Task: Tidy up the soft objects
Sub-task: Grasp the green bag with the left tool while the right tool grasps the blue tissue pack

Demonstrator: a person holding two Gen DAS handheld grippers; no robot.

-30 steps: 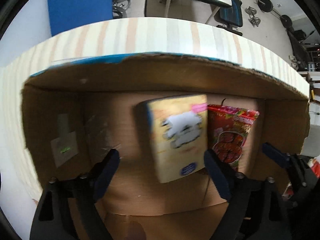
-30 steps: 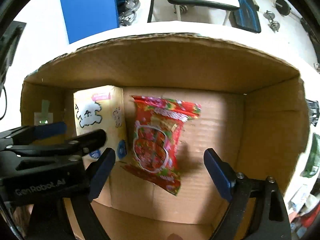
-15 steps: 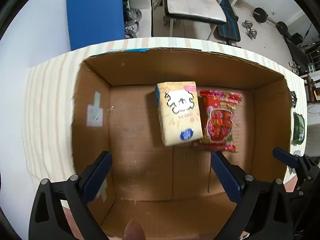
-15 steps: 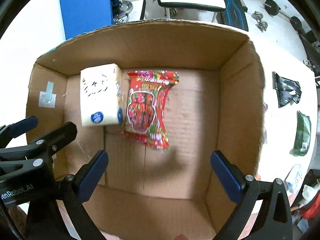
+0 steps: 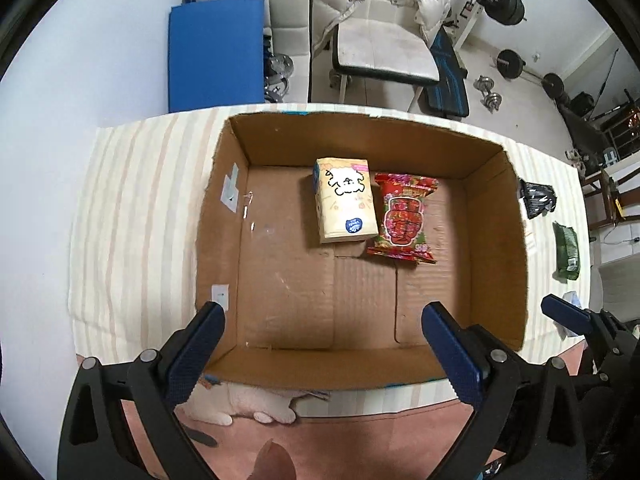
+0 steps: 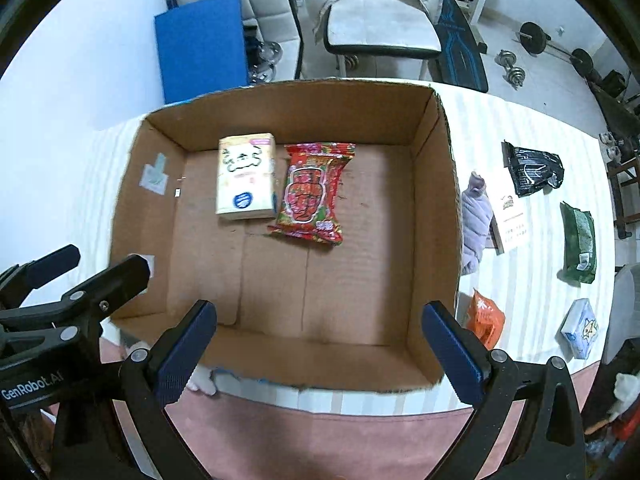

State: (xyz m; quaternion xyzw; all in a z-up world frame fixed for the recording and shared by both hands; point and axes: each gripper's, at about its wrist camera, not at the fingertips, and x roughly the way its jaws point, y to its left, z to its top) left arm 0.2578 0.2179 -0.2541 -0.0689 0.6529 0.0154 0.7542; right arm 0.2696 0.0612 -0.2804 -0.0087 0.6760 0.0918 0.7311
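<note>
An open cardboard box (image 5: 224, 216) (image 6: 436, 184) sits on a striped tablecloth. Inside it lie a yellow tissue pack (image 5: 345, 206) (image 6: 246, 176) and a red snack bag (image 5: 404, 218) (image 6: 310, 194) side by side. My left gripper (image 5: 324, 354) is open and empty, high above the box's near edge. My right gripper (image 6: 320, 344) is open and empty, also above the near edge. To the right of the box lie a purple soft toy (image 6: 475, 220), an orange packet (image 6: 485, 322), a black bag (image 6: 534, 168) (image 5: 537, 198), a green bag (image 6: 579, 242) (image 5: 566, 250) and a light blue tissue pack (image 6: 581, 328).
A card (image 6: 512, 220) lies beside the purple toy. A white plush item (image 5: 244, 406) sits on the pink floor below the table's near edge. A chair (image 6: 380, 36), a blue panel (image 6: 200, 44) and gym weights stand beyond the table.
Both grippers have pulled up and back from inside the box. The whole box and the items on the table to its right have come into view. The tissue pack and red bag lie still.
</note>
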